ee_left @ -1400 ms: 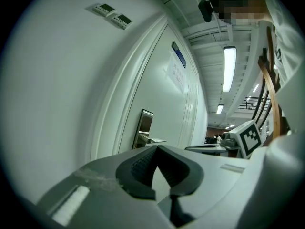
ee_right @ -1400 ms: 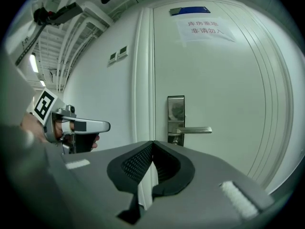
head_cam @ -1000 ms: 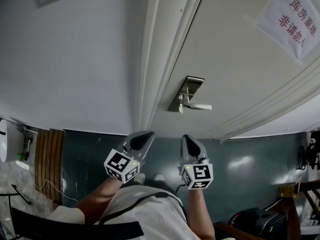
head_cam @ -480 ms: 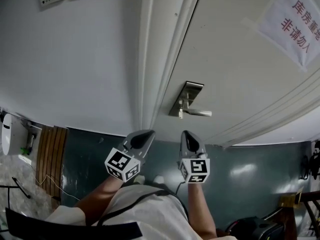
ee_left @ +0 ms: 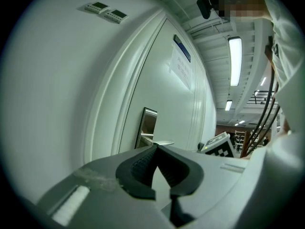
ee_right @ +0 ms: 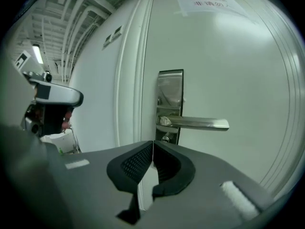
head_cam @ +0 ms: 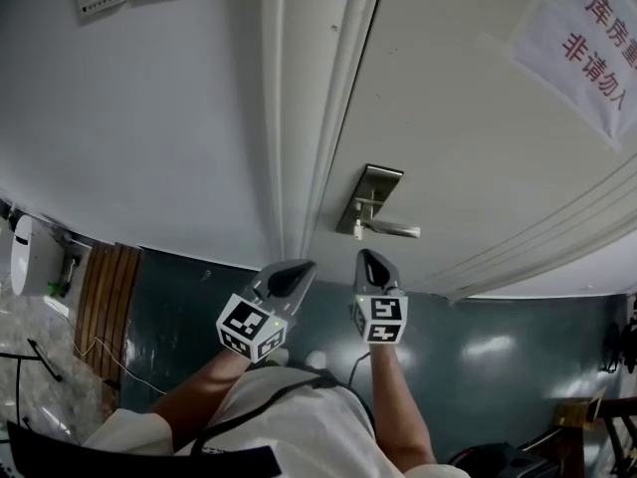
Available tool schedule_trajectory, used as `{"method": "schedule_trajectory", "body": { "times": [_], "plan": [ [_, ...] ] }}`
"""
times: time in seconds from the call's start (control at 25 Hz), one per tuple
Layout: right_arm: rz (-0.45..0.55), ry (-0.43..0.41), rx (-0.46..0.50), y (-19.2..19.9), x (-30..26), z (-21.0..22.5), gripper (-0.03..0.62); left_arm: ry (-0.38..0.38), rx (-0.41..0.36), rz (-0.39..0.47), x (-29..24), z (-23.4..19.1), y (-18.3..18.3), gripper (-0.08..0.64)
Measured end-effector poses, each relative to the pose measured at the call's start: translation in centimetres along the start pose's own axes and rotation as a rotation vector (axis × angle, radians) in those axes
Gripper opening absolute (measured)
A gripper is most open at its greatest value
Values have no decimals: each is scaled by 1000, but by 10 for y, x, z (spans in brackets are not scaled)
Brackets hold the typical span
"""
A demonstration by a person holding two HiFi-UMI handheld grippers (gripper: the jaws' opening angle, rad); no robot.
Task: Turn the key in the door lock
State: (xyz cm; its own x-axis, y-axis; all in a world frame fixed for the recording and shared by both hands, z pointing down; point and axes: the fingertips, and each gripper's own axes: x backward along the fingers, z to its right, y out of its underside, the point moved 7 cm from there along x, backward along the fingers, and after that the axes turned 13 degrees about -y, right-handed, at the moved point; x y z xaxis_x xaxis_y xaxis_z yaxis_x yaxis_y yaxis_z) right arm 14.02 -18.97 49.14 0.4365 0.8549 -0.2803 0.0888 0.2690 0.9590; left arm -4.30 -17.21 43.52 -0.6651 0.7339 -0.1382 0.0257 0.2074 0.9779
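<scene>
left gripper [head_cam: 302, 266]: jaws closed tip to tip, nothing in them, aimed at the door frame [head_cam: 299, 118]. right gripper [head_cam: 366, 255] sits just beside it at its 3 o'clock, jaws also pressed together and empty. lock plate [head_cam: 370, 199] on the door [head_cam: 468, 118] is at the right gripper's 12 o'clock, not touching. lever handle [head_cam: 395, 231] points to 3. lock cylinder [ee_right: 165, 139] is under the lever, just above the right jaw tips. can't make out a key.
</scene>
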Motion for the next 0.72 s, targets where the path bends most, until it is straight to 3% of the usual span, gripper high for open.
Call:
{"method": "schedule_trajectory", "body": {
  "times": [0.28,0.48,0.6,0.72],
  "plan": [
    [45,-63,-222,23,-19,14,39,-43,-10,-35,6,-3,8,6],
    [136,-124,-435,36,-28,26,118,-70,-14,-57,11,-6,13,6],
    [175,-146,-507,36,-33,30,126,-85,-16,-61,14,-8,13,6],
    [243,-170,-652,38,-38,39,129,-95,-16,-59,15,-9,13,6]
  ]
}}
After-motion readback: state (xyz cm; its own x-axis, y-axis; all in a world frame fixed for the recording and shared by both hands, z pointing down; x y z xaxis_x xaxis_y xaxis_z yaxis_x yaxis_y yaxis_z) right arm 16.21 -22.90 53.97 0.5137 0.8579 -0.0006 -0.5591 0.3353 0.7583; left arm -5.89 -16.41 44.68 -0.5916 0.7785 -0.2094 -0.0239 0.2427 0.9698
